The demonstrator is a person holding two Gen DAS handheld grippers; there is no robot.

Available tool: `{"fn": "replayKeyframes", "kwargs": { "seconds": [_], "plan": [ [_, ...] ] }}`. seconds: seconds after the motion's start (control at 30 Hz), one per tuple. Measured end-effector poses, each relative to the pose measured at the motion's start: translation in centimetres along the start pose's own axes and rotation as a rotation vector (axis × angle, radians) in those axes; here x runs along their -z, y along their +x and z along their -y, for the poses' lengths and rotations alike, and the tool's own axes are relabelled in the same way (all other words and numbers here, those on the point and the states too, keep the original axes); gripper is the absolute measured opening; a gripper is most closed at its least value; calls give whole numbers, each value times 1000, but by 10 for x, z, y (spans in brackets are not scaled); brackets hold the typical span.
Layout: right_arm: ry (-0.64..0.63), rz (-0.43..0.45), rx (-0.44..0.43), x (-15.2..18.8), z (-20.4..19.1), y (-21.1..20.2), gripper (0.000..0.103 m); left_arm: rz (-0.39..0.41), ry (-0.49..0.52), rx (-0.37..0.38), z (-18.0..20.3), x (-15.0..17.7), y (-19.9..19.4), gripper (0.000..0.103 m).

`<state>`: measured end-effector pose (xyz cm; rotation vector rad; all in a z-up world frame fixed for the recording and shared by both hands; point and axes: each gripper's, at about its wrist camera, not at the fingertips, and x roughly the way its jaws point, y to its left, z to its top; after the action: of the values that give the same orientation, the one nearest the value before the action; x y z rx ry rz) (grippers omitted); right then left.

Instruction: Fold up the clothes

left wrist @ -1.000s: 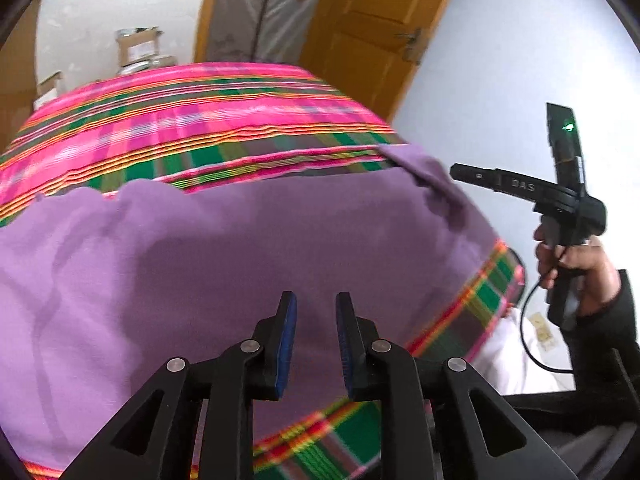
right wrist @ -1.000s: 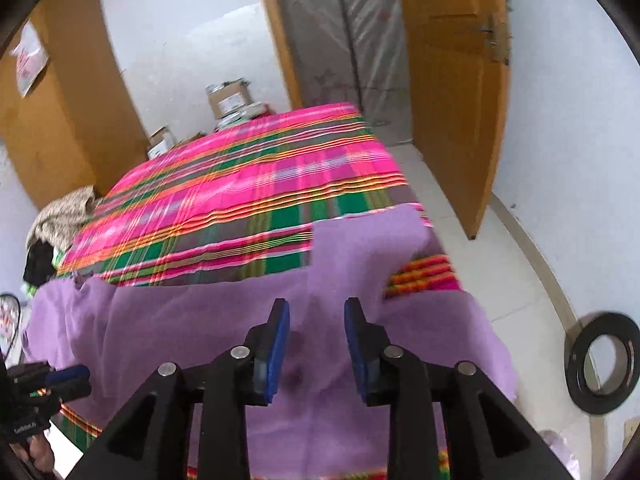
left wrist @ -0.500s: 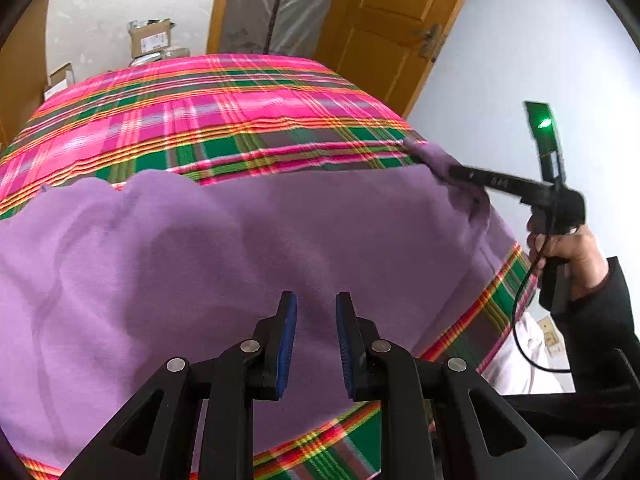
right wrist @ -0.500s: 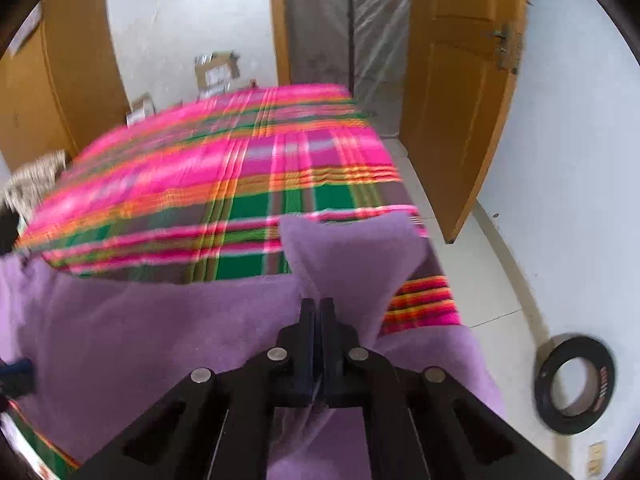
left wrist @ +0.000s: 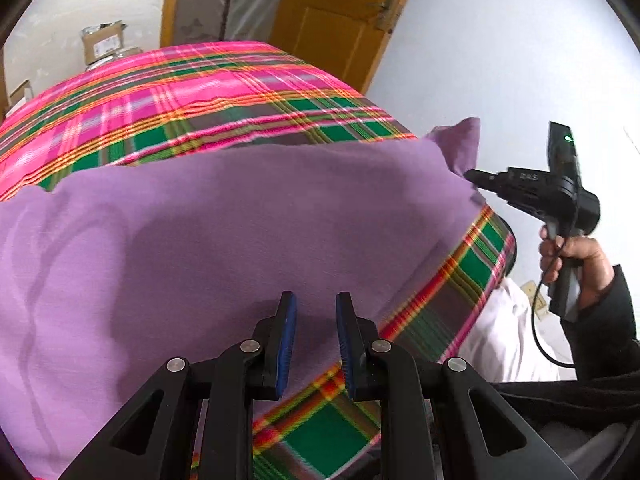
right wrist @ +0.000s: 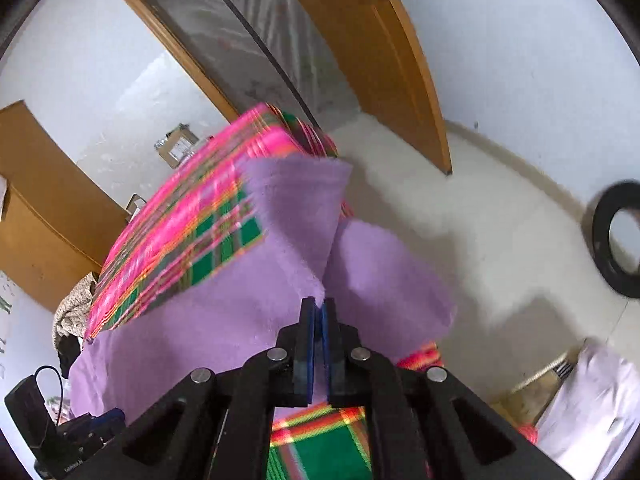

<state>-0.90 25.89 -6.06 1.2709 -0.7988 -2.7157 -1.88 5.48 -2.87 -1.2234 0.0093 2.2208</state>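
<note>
Right fingers (right wrist: 319, 312) pinching purple garment (right wrist: 224, 320) — plaid bedspread (left wrist: 208, 92) beneath, door (left wrist: 336, 12) beyond

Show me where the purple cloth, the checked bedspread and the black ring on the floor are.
purple cloth (left wrist: 248, 216): left wrist view, on its flat middle.
checked bedspread (left wrist: 192, 92): left wrist view, on the bare pink part beyond the cloth.
black ring (right wrist: 600, 236): right wrist view, on its left rim.

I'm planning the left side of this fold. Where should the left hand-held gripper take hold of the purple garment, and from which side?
Probably the near hem of the purple garment, just ahead of the left hand-held gripper, coming in from the bed's near edge. There the cloth lies flat and ends over the plaid bedspread, so one pad can slide under the hem. The jaws have just been opening, nothing between them.
</note>
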Motion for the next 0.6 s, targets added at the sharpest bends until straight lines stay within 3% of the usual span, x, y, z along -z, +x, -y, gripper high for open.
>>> {"fn": "replayKeyframes", "kwargs": {
  "seconds": [0.17, 0.33, 0.43, 0.47, 0.5, 0.6],
  "plan": [
    [-6, 31, -13, -7, 4, -1, 29, -3, 24, -1, 9, 0, 4, 36],
    [72, 18, -45, -20, 19, 13, 29, -10, 50, -14, 18, -3, 13, 37],
    [102, 19, -84, -27, 23, 21, 25, -11, 65, -9, 23, -6, 17, 45],
    [102, 23, -96, -30, 23, 21, 10, -11, 70, -7, 25, -6, 18, 48],
    [104, 26, -111, -32, 23, 20, 2, -11, 75, -6, 27, -7, 19, 49],
    [103, 58, -173, -45, 14, 11, 3, -14, 81, 0, 31, -10, 22, 49]
  ]
}}
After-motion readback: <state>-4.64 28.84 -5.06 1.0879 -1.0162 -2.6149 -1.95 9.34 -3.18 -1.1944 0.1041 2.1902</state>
